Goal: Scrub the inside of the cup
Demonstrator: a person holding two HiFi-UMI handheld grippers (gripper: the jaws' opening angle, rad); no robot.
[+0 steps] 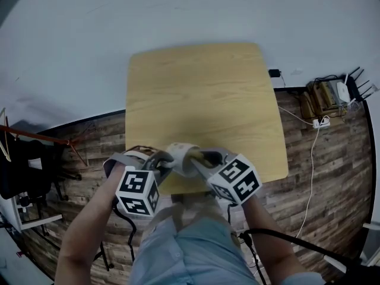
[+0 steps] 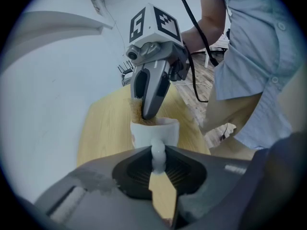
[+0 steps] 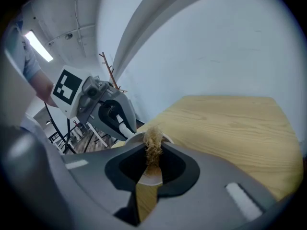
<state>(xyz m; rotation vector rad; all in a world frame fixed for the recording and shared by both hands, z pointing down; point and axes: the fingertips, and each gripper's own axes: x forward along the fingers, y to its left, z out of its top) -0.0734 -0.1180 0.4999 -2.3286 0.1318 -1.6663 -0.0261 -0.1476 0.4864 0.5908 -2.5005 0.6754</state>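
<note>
A white cup (image 1: 180, 157) stands at the near edge of the wooden table (image 1: 202, 94). My left gripper (image 1: 162, 160) comes at it from the left and is shut on the cup's handle (image 2: 158, 152); the cup's body (image 2: 144, 134) is just beyond the left gripper (image 2: 157, 166). My right gripper (image 1: 202, 157) reaches from the right, shut on a tuft of brown fibre scrubber (image 3: 153, 143) between the right gripper (image 3: 153, 160) jaws. The scrubber (image 2: 136, 110) dips into the cup's mouth. The cup's inside is hidden.
The tabletop (image 3: 230, 128) stretches away beyond the cup. On the plank floor to the right lie a power strip and a router (image 1: 333, 94) with cables. A rack (image 1: 35, 136) stands at the left. The person's light blue shirt (image 2: 254, 66) is close to the table's near edge.
</note>
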